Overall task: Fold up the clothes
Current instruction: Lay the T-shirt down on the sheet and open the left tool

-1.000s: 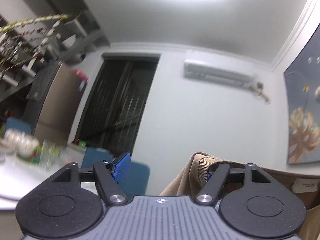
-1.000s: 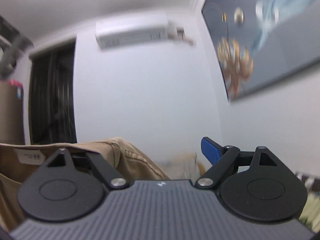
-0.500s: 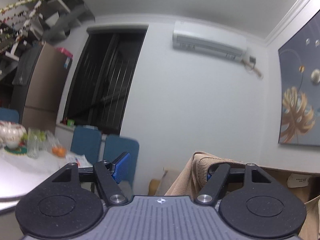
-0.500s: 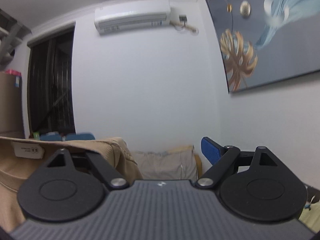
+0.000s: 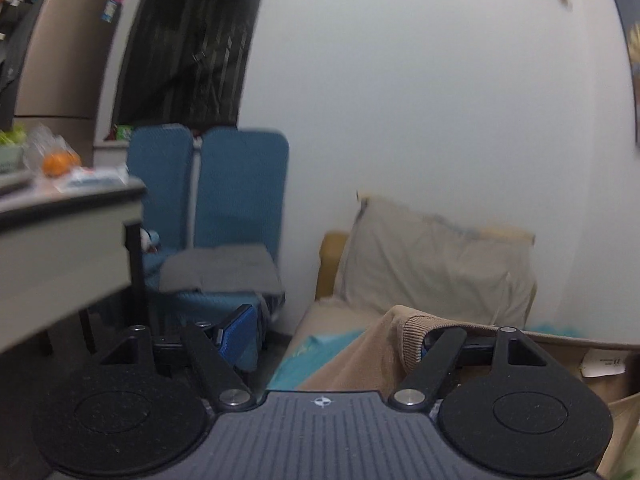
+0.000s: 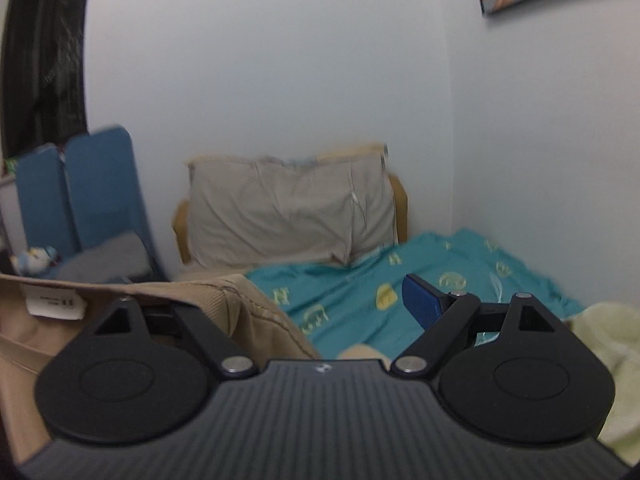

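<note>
Both views have dropped from ceiling and air conditioner to the bed: a grey pillow (image 6: 288,212) and teal sheet (image 6: 360,300) now fill mid-frame. The tan sweater (image 5: 384,344) hangs between the two grippers, lower right in the left view, lower left in the right. The left gripper (image 5: 332,340) has just opened its jaws further; they stand spread, the sweater draped over one finger. The right gripper (image 6: 280,312) jaws are spread too, one finger hidden under cloth.

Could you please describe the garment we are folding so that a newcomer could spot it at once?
Start at the bed with the teal sheet and grey pillow against the wall. In front of it hangs the tan ribbed garment, draped over one finger of each tool; its white label sets it apart.
</note>
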`<state>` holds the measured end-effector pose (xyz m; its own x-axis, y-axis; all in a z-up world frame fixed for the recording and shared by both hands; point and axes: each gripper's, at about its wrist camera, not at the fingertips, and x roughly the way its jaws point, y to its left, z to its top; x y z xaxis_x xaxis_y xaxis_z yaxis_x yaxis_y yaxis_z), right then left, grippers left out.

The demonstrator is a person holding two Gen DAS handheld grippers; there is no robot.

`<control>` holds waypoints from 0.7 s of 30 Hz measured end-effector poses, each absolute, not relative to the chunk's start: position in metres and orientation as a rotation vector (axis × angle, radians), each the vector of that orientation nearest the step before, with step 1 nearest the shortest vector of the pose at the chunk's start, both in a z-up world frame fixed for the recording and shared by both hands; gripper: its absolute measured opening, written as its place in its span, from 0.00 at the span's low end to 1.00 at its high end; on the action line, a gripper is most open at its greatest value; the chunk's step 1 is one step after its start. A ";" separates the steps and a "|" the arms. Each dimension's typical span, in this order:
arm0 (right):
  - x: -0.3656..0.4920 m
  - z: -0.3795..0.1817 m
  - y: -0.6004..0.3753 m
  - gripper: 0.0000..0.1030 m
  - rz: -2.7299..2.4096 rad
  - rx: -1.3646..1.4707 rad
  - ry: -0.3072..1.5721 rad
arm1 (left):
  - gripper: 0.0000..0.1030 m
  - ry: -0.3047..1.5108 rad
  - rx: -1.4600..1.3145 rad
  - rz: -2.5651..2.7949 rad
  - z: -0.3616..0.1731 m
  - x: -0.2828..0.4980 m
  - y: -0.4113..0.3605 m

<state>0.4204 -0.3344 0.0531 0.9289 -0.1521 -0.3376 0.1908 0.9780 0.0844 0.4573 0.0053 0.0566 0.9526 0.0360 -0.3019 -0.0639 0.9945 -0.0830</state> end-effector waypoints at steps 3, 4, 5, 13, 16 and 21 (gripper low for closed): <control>0.475 -0.019 -0.339 0.84 -0.183 0.097 0.418 | 0.74 0.395 -0.061 0.050 -0.025 0.514 -0.003; 0.489 -0.042 -0.339 0.84 -0.187 0.088 0.445 | 0.74 0.424 -0.052 0.051 -0.049 0.526 -0.004; 0.501 -0.062 -0.339 0.84 -0.189 0.080 0.474 | 0.74 0.454 -0.042 0.051 -0.071 0.539 -0.004; 0.582 -0.164 -0.331 0.84 -0.013 0.015 0.863 | 0.74 0.807 0.068 -0.030 -0.170 0.623 -0.016; 0.581 -0.154 -0.306 0.84 0.105 -0.060 0.862 | 0.80 0.926 0.091 -0.108 -0.172 0.636 -0.026; 0.571 -0.123 -0.297 0.84 0.163 0.121 0.833 | 0.88 0.881 0.050 -0.181 -0.138 0.606 -0.032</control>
<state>0.5708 -0.2974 -0.1228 0.6610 0.1914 -0.7256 -0.0963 0.9806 0.1710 0.6057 -0.0315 -0.1379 0.6223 -0.1374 -0.7707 0.1784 0.9835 -0.0312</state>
